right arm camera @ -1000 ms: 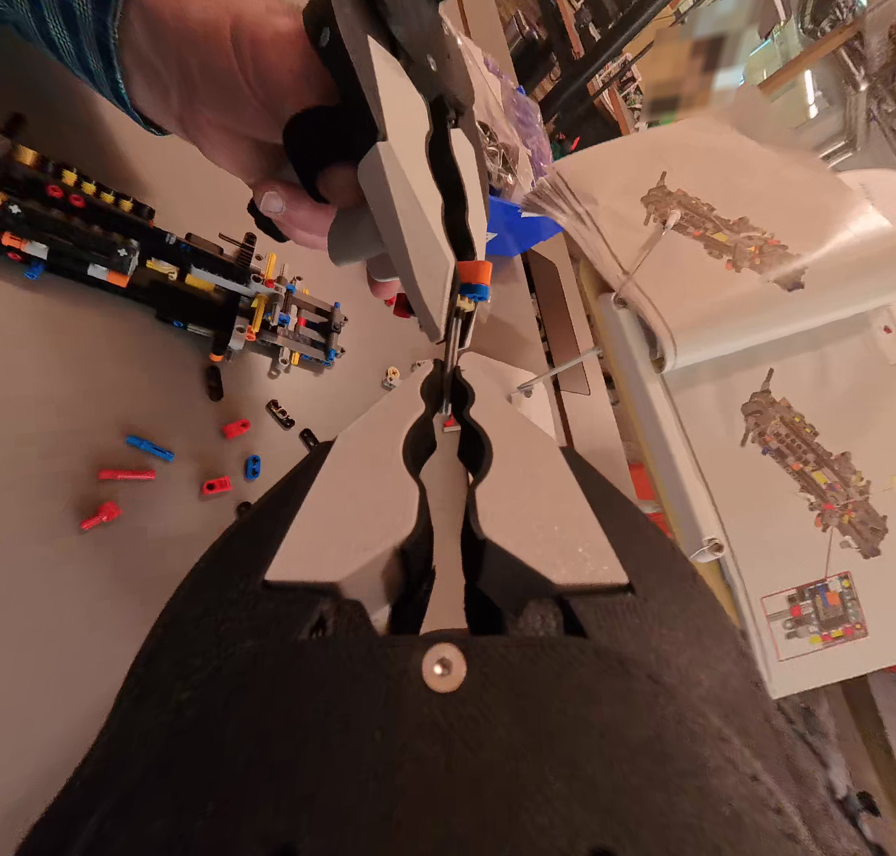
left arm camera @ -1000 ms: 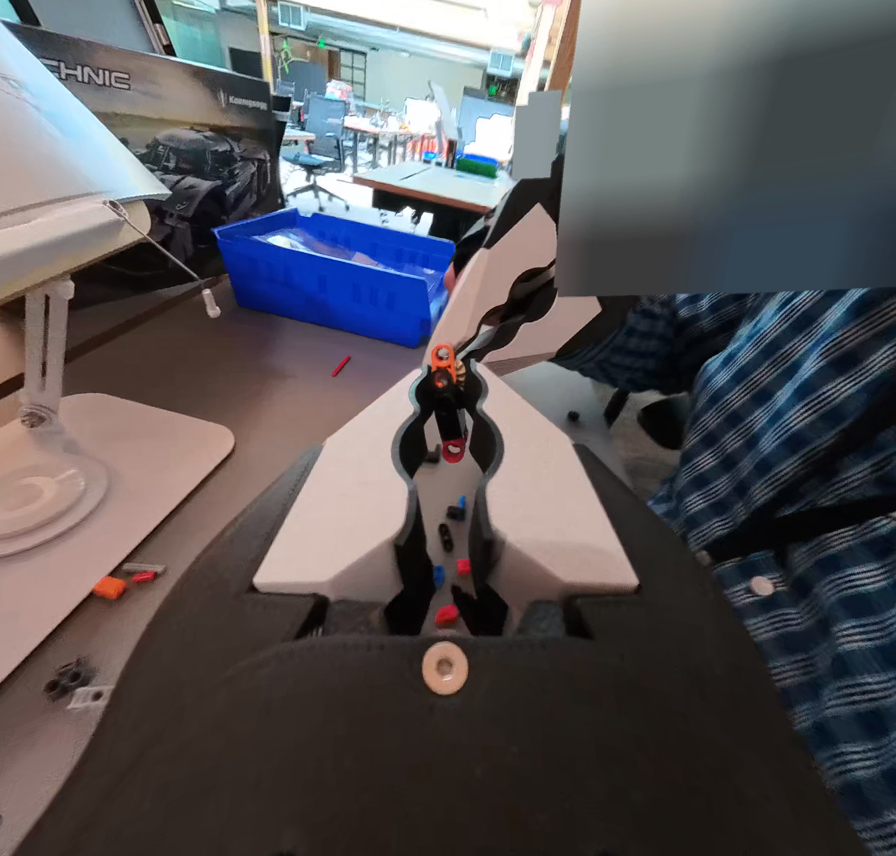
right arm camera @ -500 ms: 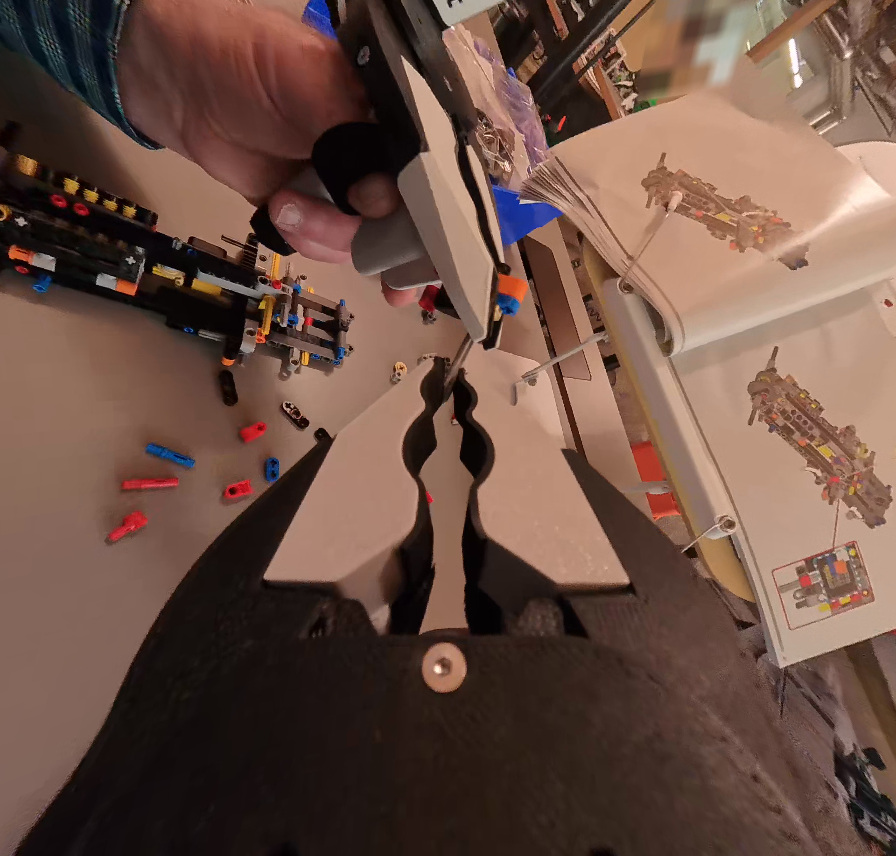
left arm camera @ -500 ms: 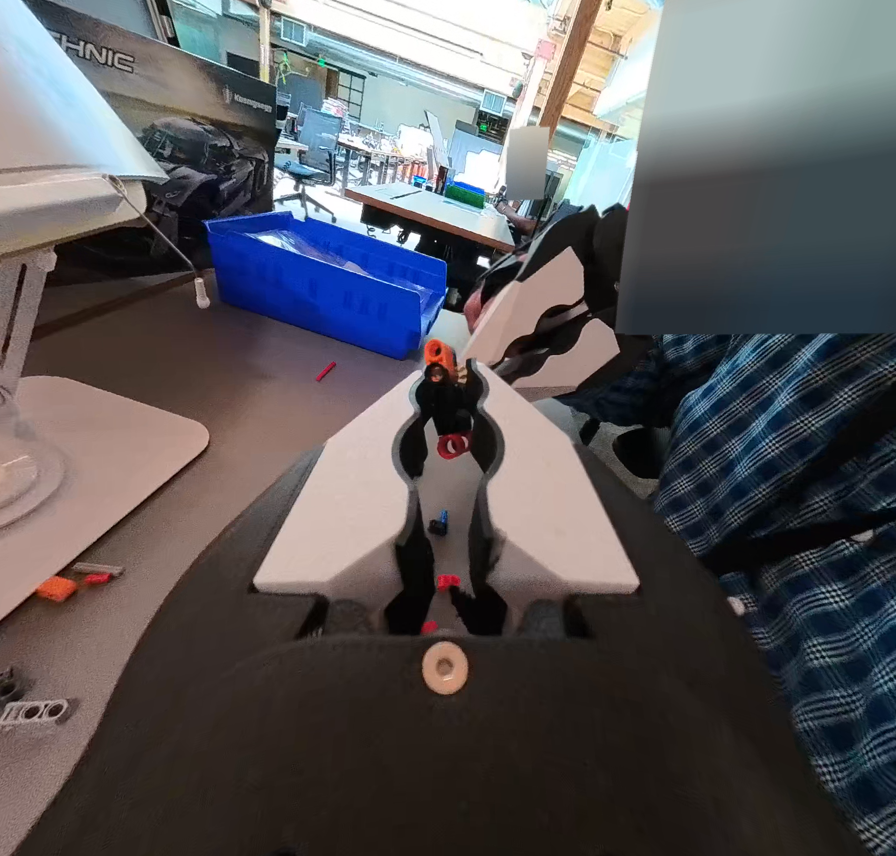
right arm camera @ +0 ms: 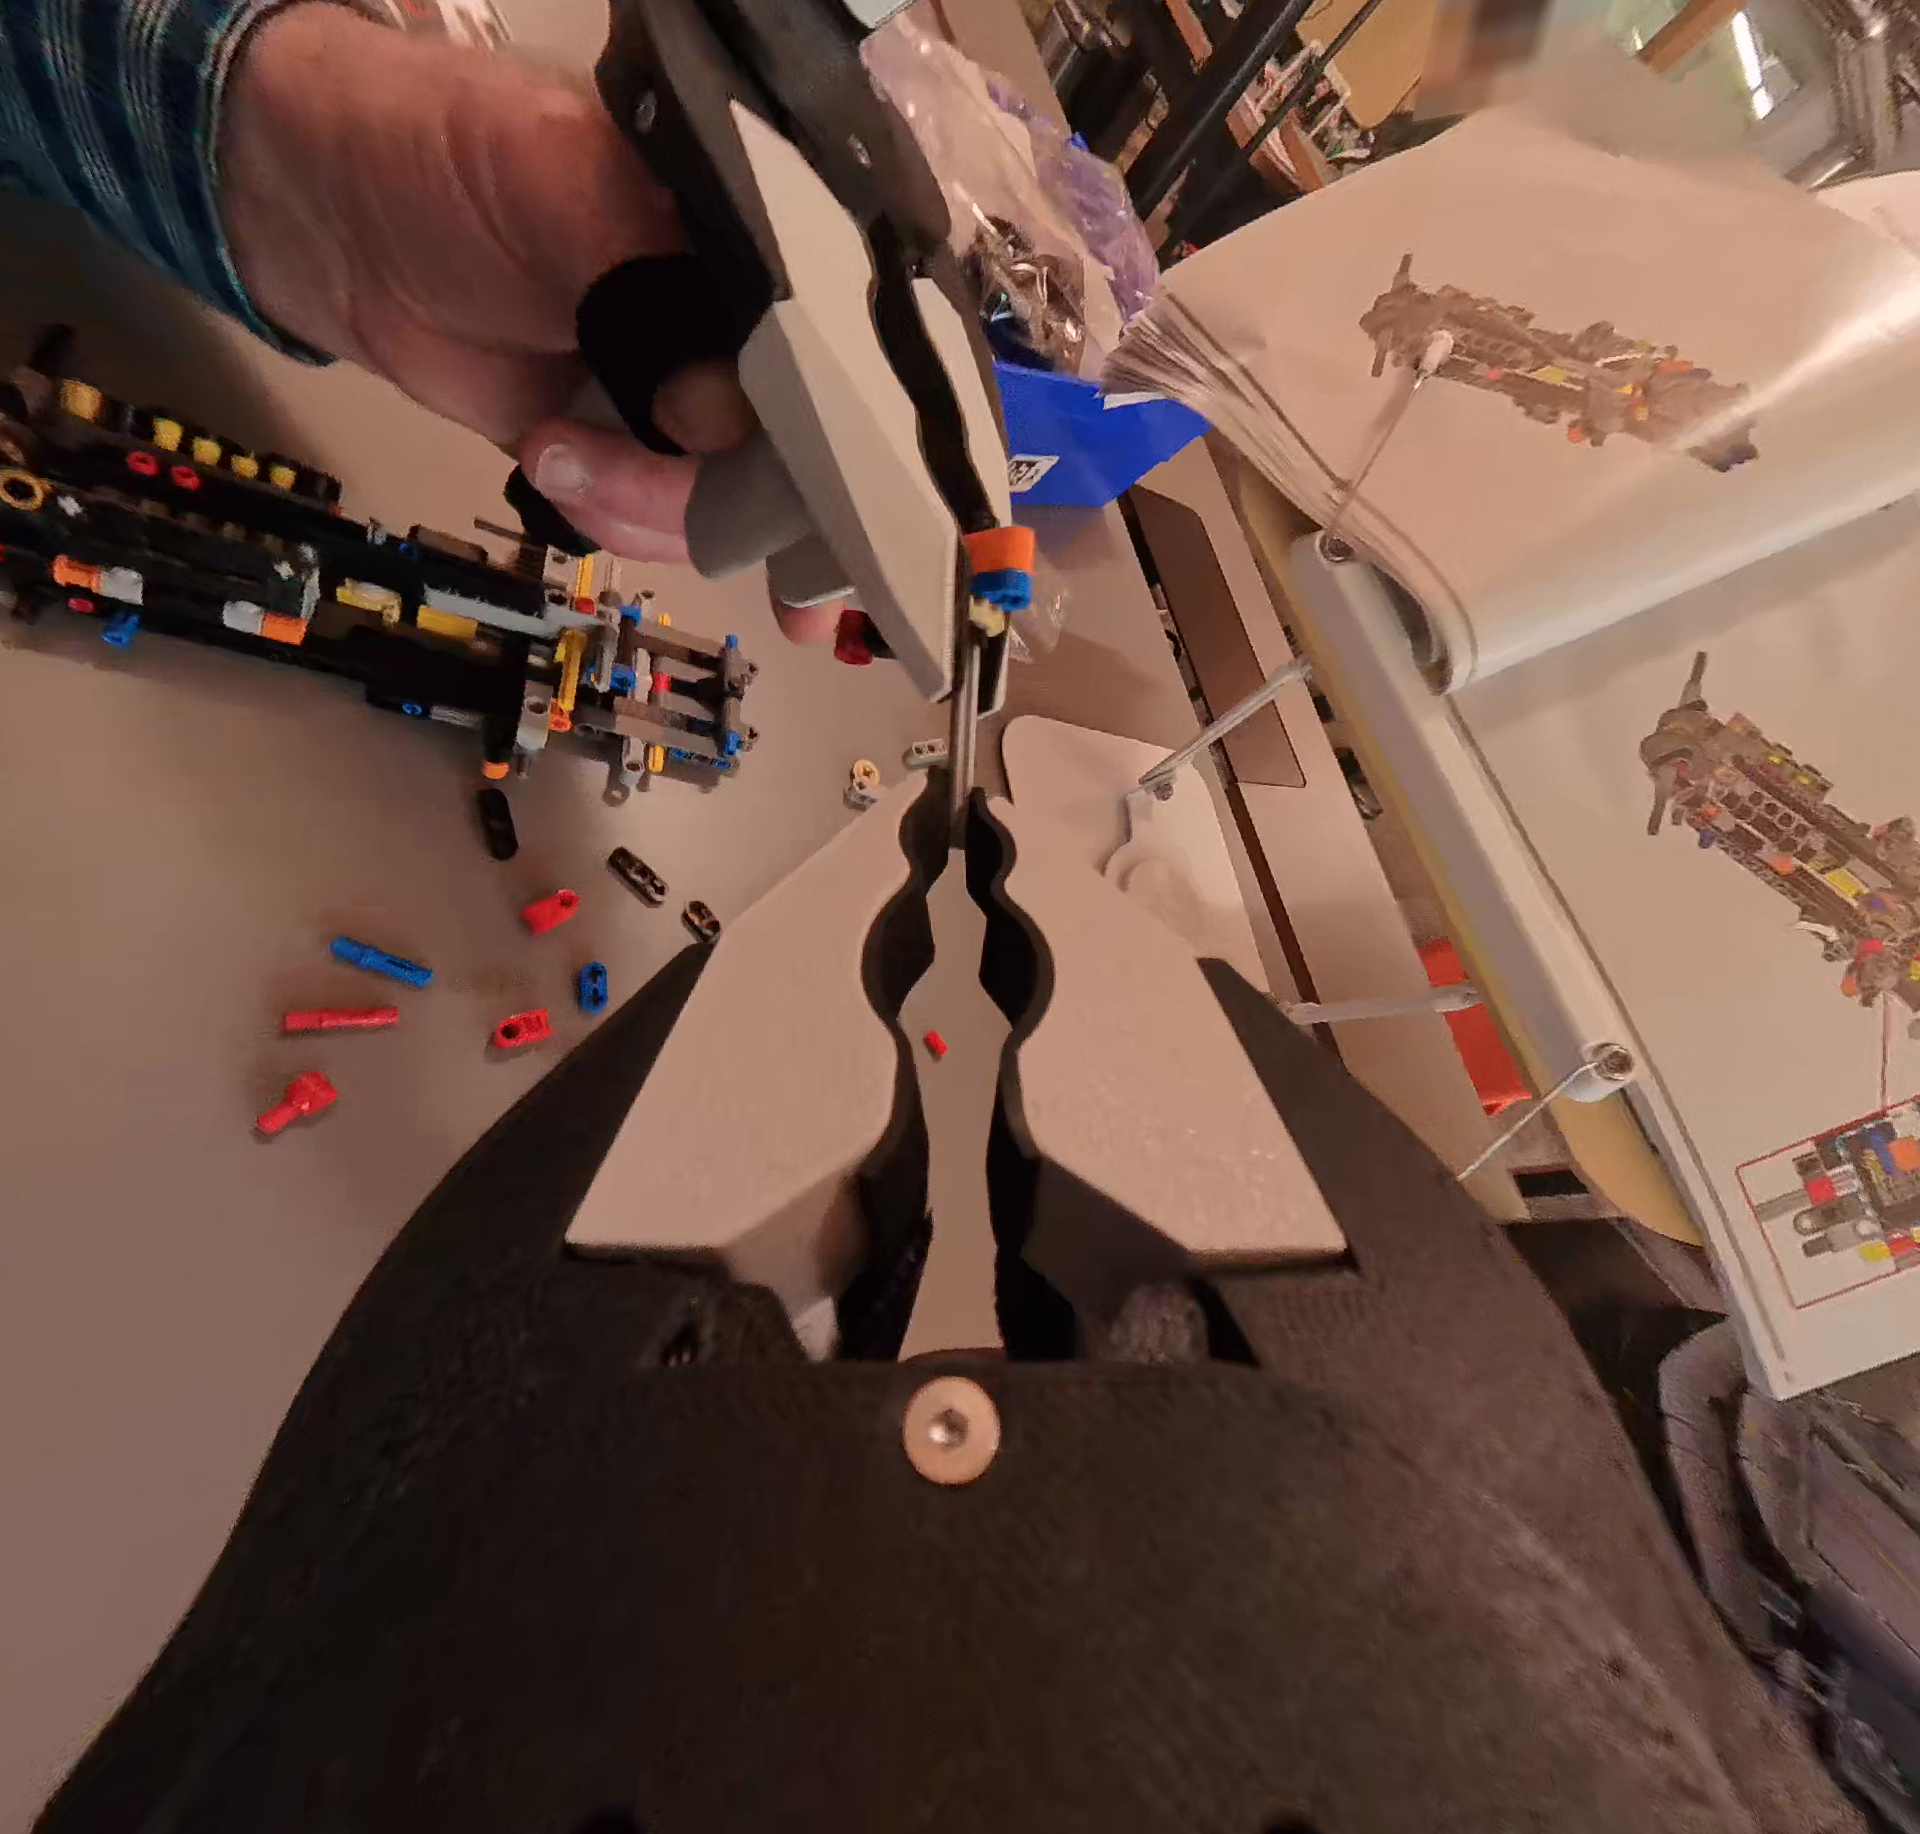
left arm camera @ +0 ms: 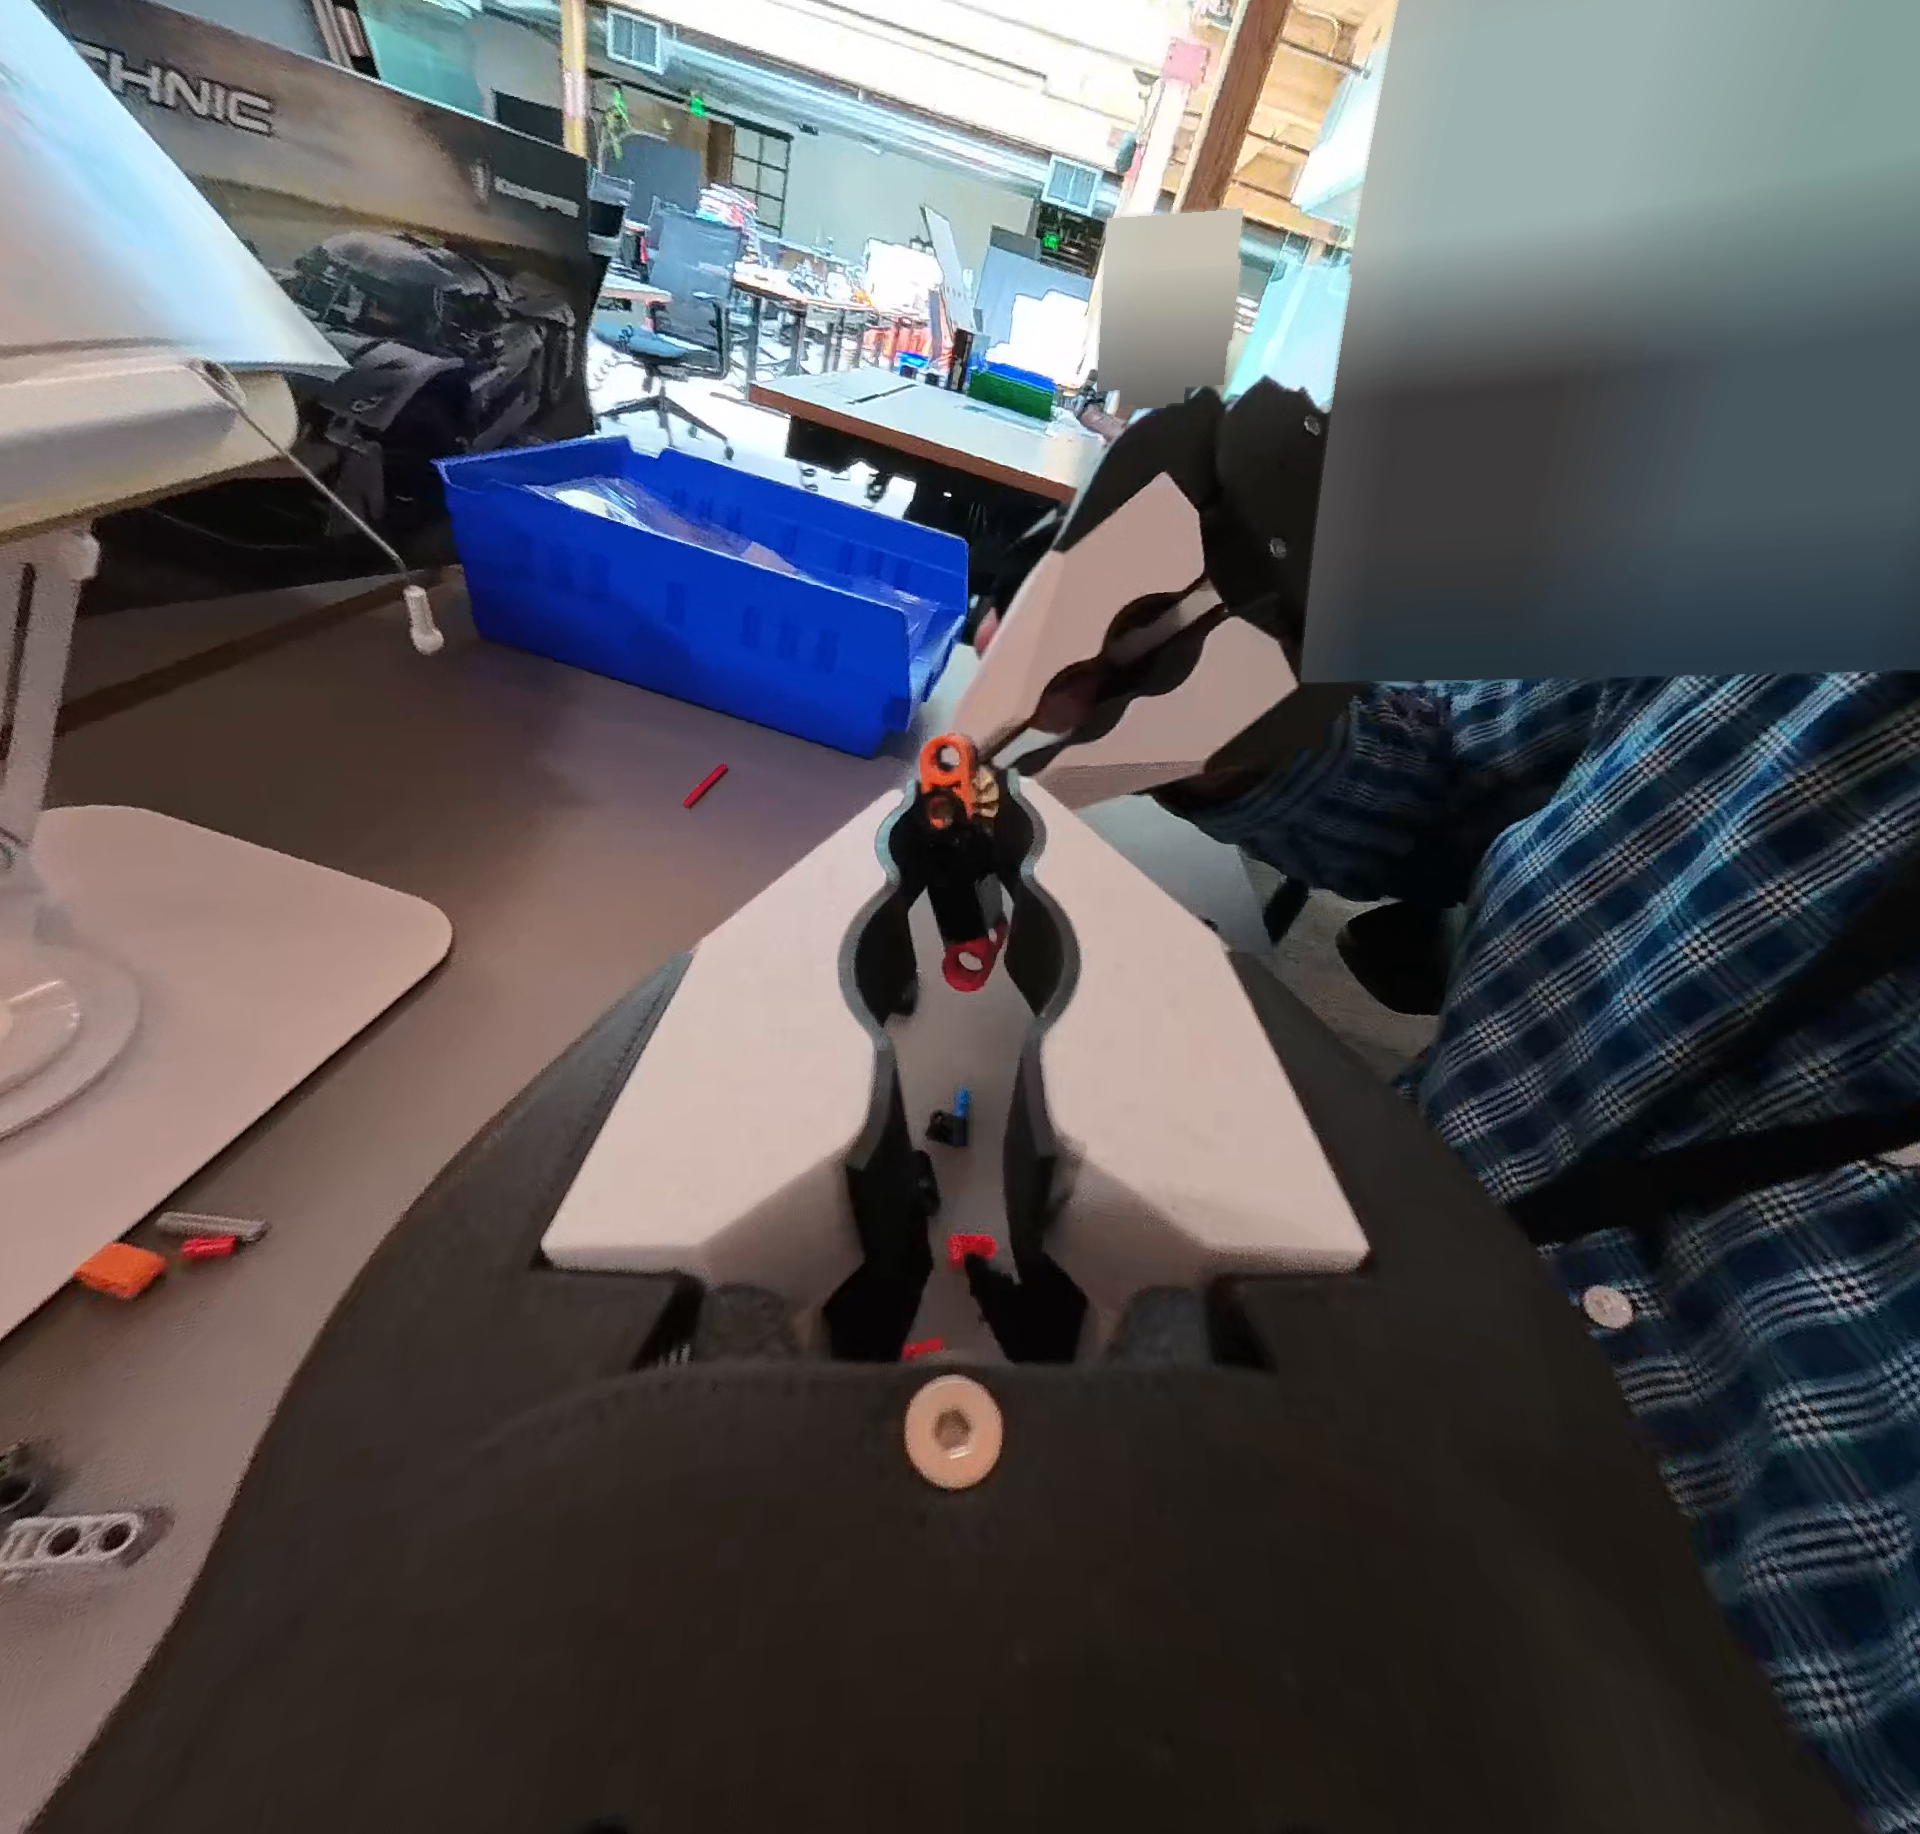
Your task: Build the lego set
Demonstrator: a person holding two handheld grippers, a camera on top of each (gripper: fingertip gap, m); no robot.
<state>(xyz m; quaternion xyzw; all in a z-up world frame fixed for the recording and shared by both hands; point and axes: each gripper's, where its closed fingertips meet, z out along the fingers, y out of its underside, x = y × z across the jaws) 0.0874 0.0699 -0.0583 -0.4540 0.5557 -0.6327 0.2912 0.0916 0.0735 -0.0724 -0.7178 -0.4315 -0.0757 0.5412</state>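
My left gripper (left arm camera: 961, 808) is shut on a small assembly (left arm camera: 954, 849) of an orange connector, a black piece and a red connector, held above the table. My right gripper (right arm camera: 961, 813) is shut on the end of a thin grey axle (right arm camera: 964, 745). The axle runs up to the same assembly (right arm camera: 1000, 569), which shows orange, blue and yellow parts at the tips of the left gripper (right arm camera: 971, 683). In the left wrist view the right gripper (left arm camera: 1013, 756) points its tips at the orange connector. A long black chassis model (right arm camera: 416, 621) lies on the table to the left.
Loose red, blue and black pieces (right arm camera: 379, 961) lie scattered near the model. An open instruction booklet (right arm camera: 1558, 382) sits on a white stand (left arm camera: 208, 974) to one side. A blue bin (left arm camera: 707, 589) and the set's box (left arm camera: 416, 257) stand behind. A person's plaid sleeve (left arm camera: 1662, 953) is close by. Less than 4 cm separates the two grippers' tips. From either gripper's tips it is about 20 cm to the long black chassis model (right arm camera: 416, 621).
The two grippers have drawn a little apart, so more of the axle shows between them. The right gripper now holds the axle nearer its end. Both stay shut.
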